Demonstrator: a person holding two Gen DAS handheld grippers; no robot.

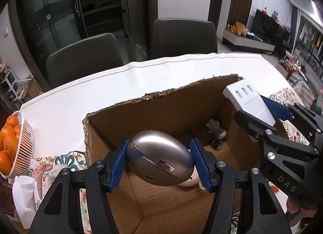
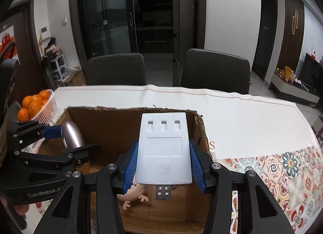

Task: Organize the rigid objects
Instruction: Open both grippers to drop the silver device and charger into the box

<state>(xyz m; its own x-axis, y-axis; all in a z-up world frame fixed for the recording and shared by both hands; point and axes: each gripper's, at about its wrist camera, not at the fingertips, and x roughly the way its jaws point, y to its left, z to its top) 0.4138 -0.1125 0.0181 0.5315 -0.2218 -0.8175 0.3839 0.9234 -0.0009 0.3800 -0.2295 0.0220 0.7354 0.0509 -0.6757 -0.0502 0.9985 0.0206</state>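
My left gripper (image 1: pixel 160 161) is shut on a metallic egg-shaped case (image 1: pixel 159 159), held over the open cardboard box (image 1: pixel 125 108). My right gripper (image 2: pixel 164 163) is shut on a flat white USB hub (image 2: pixel 164 149) with a USB plug (image 2: pixel 163 192) at its near end, also above the box (image 2: pixel 113 120). In the left wrist view the right gripper (image 1: pixel 268 112) holds the hub (image 1: pixel 249 100) over the box's right wall. In the right wrist view the left gripper (image 2: pixel 60 139) carries the case (image 2: pixel 72 135) at the box's left side. A small doll (image 2: pixel 133 195) lies inside the box.
A white basket of oranges (image 1: pixel 22 143) stands left of the box, with a white tissue (image 1: pixel 22 195) near it. Small trinkets (image 1: pixel 217 133) lie in the box's far corner. Two dark chairs (image 2: pixel 216 70) stand behind the table, which carries a white sheet (image 2: pixel 242 116) and patterned cloth (image 2: pixel 282 169).
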